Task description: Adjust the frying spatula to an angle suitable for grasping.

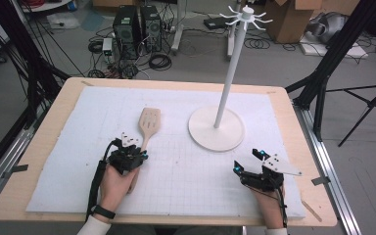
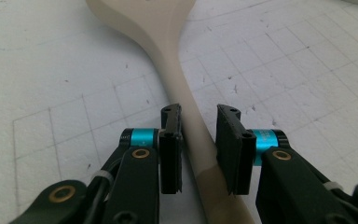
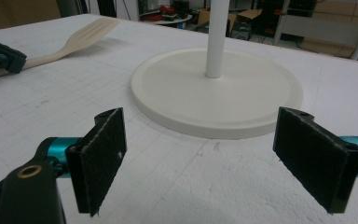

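Observation:
A pale wooden slotted spatula (image 1: 149, 122) lies on the white gridded mat, blade pointing away from me. My left gripper (image 1: 133, 151) sits low over its handle, and in the left gripper view the handle (image 2: 186, 116) runs straight between the two black pads (image 2: 171, 140), which press on both its sides. My right gripper (image 1: 247, 159) rests near the front right of the mat with its jaws wide apart and nothing between them (image 3: 200, 140). It faces the round base of a white hanging stand (image 3: 216, 93). The spatula (image 3: 81, 35) and left gripper (image 3: 0, 56) appear at far left there.
The white stand (image 1: 215, 129) rises on a tall pole (image 1: 230, 68) to a crown of hooks, right of centre. The mat (image 1: 78, 147) covers most of a wooden table. Computer towers, cables, boxes and black frame legs stand on the floor beyond.

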A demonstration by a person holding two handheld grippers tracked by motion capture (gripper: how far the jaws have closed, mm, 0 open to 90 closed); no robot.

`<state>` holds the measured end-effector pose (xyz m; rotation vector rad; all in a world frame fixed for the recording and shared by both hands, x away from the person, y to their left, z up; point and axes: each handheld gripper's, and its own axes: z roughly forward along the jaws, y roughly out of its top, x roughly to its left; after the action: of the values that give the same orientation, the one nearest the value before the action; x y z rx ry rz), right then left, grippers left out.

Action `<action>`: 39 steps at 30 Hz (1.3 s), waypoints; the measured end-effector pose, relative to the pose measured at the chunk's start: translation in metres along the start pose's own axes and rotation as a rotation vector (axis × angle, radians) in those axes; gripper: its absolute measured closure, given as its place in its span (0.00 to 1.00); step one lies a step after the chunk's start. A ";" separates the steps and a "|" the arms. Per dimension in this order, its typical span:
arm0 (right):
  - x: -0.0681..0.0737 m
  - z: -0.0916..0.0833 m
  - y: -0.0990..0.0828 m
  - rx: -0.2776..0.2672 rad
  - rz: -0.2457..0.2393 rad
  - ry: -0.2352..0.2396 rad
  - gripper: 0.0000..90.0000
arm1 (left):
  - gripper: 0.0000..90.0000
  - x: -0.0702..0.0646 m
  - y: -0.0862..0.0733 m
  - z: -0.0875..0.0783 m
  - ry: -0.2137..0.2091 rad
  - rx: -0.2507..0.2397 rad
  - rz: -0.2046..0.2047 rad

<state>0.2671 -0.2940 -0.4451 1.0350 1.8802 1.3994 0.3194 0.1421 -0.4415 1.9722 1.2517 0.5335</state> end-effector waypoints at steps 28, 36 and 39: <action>-0.001 -0.004 -0.001 -0.028 0.013 -0.041 0.18 | 0.86 -0.001 0.022 -0.040 -0.392 -0.114 0.308; -0.013 -0.020 -0.004 -0.151 0.147 -0.148 0.18 | 0.86 -0.015 0.021 -0.028 -0.590 -0.079 0.467; -0.015 -0.022 -0.005 -0.164 0.175 -0.151 0.18 | 0.86 -0.021 0.020 -0.022 -0.634 -0.060 0.536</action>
<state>0.2566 -0.3185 -0.4436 1.2088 1.5709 1.5008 0.3077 0.1260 -0.4109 2.1772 0.3148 0.1551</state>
